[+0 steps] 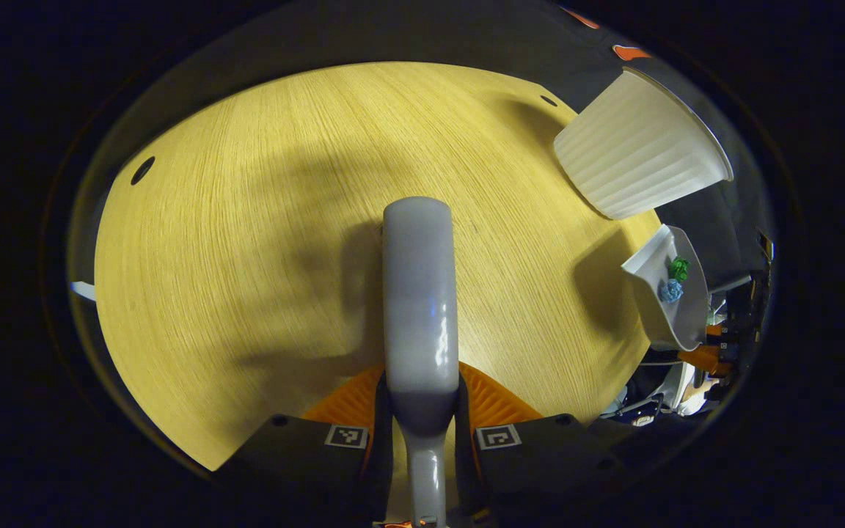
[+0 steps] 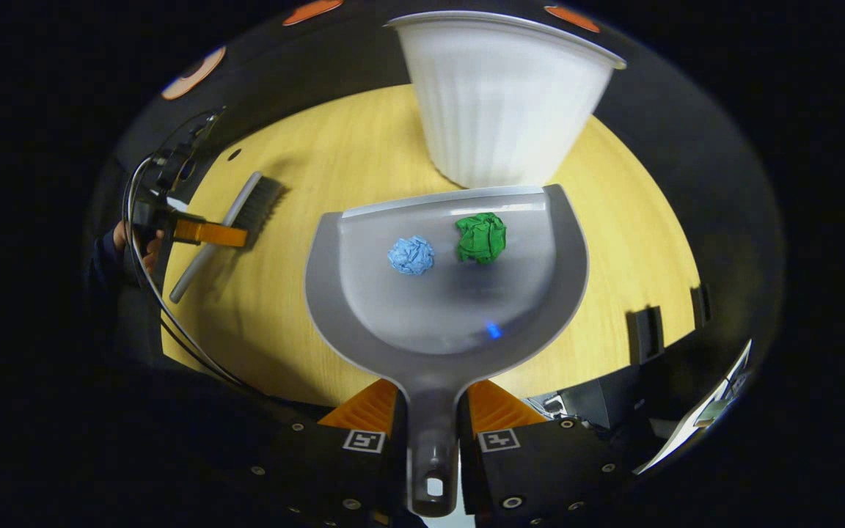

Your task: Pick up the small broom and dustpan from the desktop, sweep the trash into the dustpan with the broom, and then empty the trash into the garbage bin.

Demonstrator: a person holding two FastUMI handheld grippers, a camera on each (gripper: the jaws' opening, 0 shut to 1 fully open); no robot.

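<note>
A: In the left gripper view, what do we count?
B: One broom, our left gripper pinching its handle at bottom centre; one bin upper right; bare desktop leftward.

A: And the right gripper view?
B: One dustpan, handle pinched by our right gripper; two paper balls, blue and green. The pan's lip sits just below the bin.

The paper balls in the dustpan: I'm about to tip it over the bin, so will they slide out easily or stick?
Probably easily: the blue paper ball and green paper ball look light and lie loose on the dustpan, which looks smooth. Being roundish, they may roll sideways.
</note>
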